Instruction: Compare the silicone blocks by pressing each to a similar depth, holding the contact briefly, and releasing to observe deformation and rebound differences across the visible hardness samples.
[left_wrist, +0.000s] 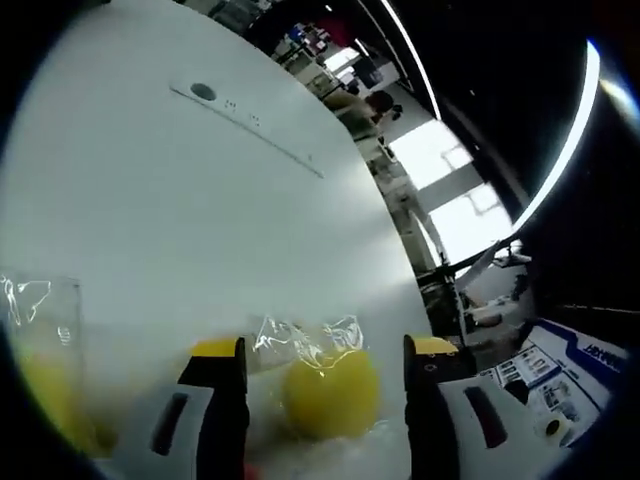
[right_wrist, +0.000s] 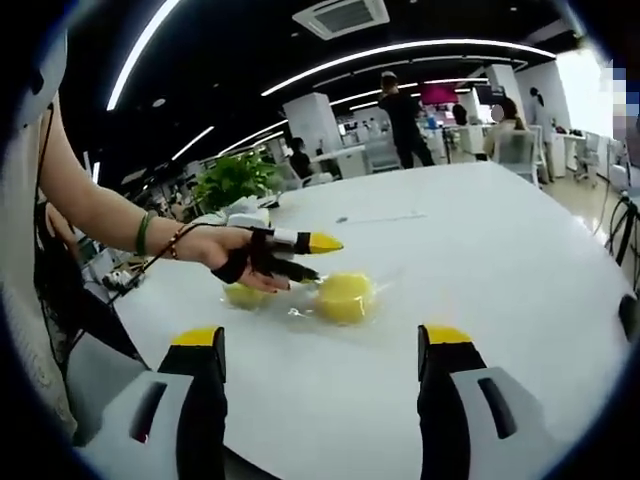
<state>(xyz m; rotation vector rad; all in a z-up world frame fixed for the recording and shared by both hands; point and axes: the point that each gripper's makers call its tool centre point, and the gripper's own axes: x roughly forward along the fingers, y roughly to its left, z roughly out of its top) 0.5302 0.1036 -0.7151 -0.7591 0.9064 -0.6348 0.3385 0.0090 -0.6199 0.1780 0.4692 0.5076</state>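
Centrally at the bottom of the left gripper view, a yellow silicone block (left_wrist: 330, 392) in clear wrapping sits on the white table (left_wrist: 200, 230) between the left gripper (left_wrist: 325, 375), jaws released, seemingly framing it for pressing. Right gripper (right_wrist: 320, 350) hangs back, spread.

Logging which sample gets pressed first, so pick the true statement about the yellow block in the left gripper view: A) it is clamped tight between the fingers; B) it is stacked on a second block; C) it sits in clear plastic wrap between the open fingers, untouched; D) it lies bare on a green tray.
C: the yellow block lies under crinkled clear wrap on the white table, with gaps to both fingers of the left gripper.
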